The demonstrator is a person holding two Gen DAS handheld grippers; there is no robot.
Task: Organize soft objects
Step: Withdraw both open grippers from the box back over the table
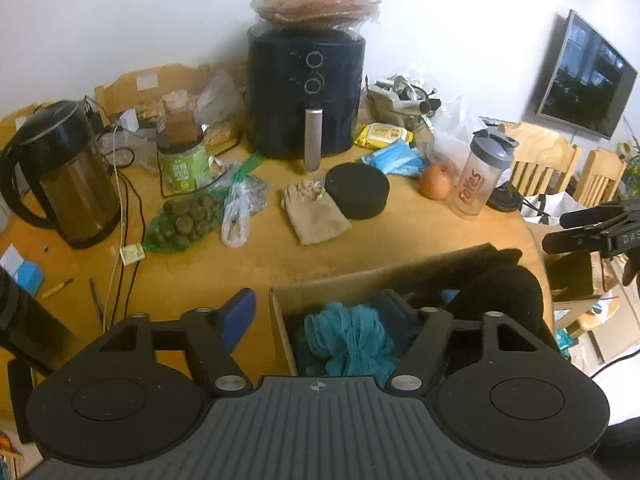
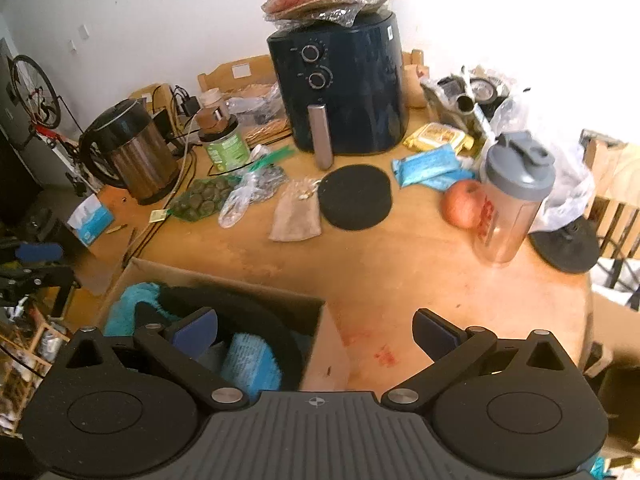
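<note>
A cardboard box (image 1: 282, 320) (image 2: 320, 344) sits at the table's near edge. It holds a teal mesh pouf (image 1: 348, 340), a black soft item (image 1: 500, 292) (image 2: 240, 308) and a blue sponge (image 2: 250, 364). On the table lie a round black foam pad (image 1: 357, 190) (image 2: 355, 196), a tan cloth pouch (image 1: 316, 216) (image 2: 296, 214) and a blue packet (image 1: 396, 158) (image 2: 430, 166). My left gripper (image 1: 324, 318) is open over the box's left wall. My right gripper (image 2: 316, 330) is open over the box's right wall. Both are empty.
A black air fryer (image 1: 306, 92) (image 2: 340, 80) stands at the back, a kettle (image 1: 60, 172) (image 2: 128, 150) to the left, a shaker bottle (image 1: 482, 172) (image 2: 512, 196) and an apple (image 1: 436, 180) (image 2: 462, 198) to the right. Bags, a jar and cables lie between.
</note>
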